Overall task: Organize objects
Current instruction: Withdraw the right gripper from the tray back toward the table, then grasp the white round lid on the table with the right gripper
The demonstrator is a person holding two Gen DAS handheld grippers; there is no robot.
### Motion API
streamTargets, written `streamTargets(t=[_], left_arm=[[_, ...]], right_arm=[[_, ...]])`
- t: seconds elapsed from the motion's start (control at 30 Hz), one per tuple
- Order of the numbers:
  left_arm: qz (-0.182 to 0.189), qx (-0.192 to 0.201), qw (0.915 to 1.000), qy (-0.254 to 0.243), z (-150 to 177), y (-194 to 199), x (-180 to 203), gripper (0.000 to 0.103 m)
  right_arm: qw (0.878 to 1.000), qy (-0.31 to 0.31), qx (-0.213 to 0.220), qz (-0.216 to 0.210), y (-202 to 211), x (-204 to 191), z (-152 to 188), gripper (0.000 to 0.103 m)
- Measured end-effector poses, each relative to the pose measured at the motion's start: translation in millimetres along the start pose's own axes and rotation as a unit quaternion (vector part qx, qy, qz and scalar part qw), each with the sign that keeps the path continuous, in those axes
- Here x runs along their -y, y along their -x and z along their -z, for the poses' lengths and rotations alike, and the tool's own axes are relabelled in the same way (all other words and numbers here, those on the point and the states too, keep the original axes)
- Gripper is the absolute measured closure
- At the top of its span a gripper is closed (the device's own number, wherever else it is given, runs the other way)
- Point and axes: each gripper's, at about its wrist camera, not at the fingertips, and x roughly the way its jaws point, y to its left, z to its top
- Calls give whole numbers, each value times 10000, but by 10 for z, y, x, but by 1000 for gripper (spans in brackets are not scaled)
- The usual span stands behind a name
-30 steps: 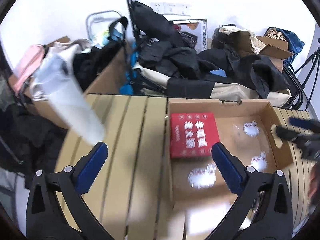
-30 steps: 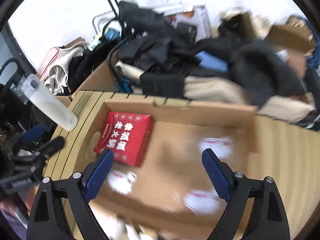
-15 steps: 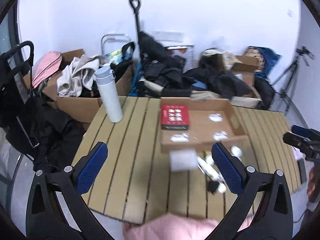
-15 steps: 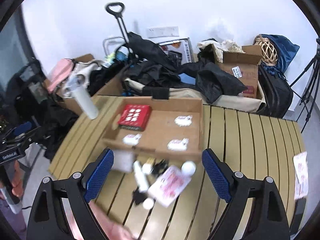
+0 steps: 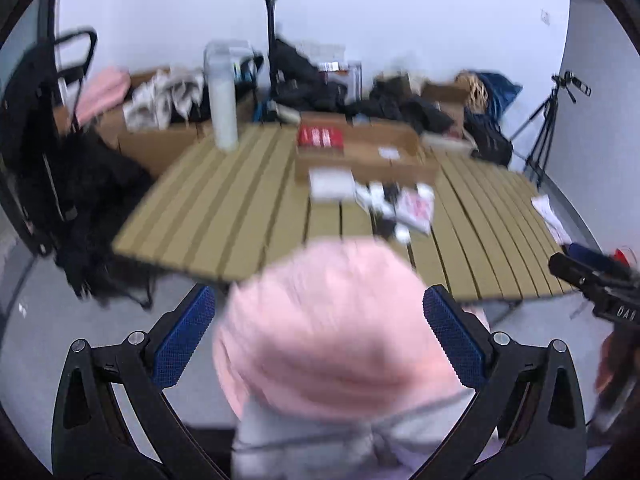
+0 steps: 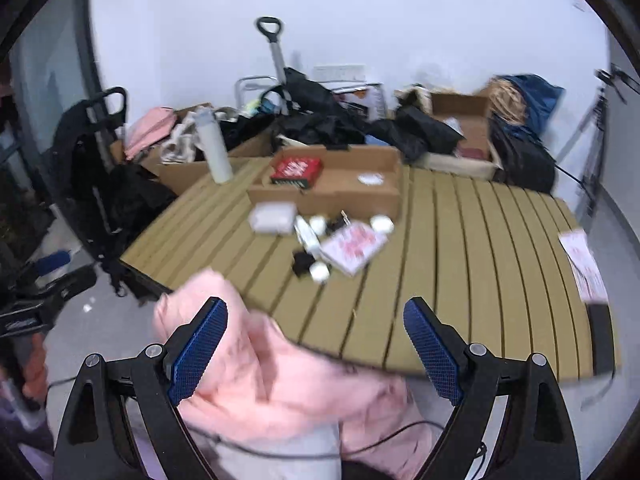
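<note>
Now both grippers (image 5: 319, 334) (image 6: 316, 346) spread, empty, off table (image 6: 480, 260) near edge; pink garment (image 6: 256, 360), blurred, below.

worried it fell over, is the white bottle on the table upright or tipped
Upright: the white bottle stands on its base near the table's far left corner.

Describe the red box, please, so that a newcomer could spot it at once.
Find the slatted wooden table, then the shallow cardboard tray at its far side. The red box lies flat in the tray's left corner, the only red thing inside it.
</note>
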Motion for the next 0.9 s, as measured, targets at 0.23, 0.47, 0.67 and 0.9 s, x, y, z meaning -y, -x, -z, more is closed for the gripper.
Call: streamTargets(t=[0.23,0.47,0.67,0.9], left_arm=[[98,-237,9996,-102,117,-225,135,0],[401,-367,9985,-113,177,-398,188,0],[717,83,9965,-426,-357,-916,426,3],[1229,-882,9869,-567,-690,-2336,697,41]], right_arm=[[9992,-208,-337,-48,-226,-5,332,11],[9986,-180,-497,60,-377,57,421,11],[9986,-120,-518,5,-715,173,323,11],[9981,450,-421,-76,-1497,190,27,41]])
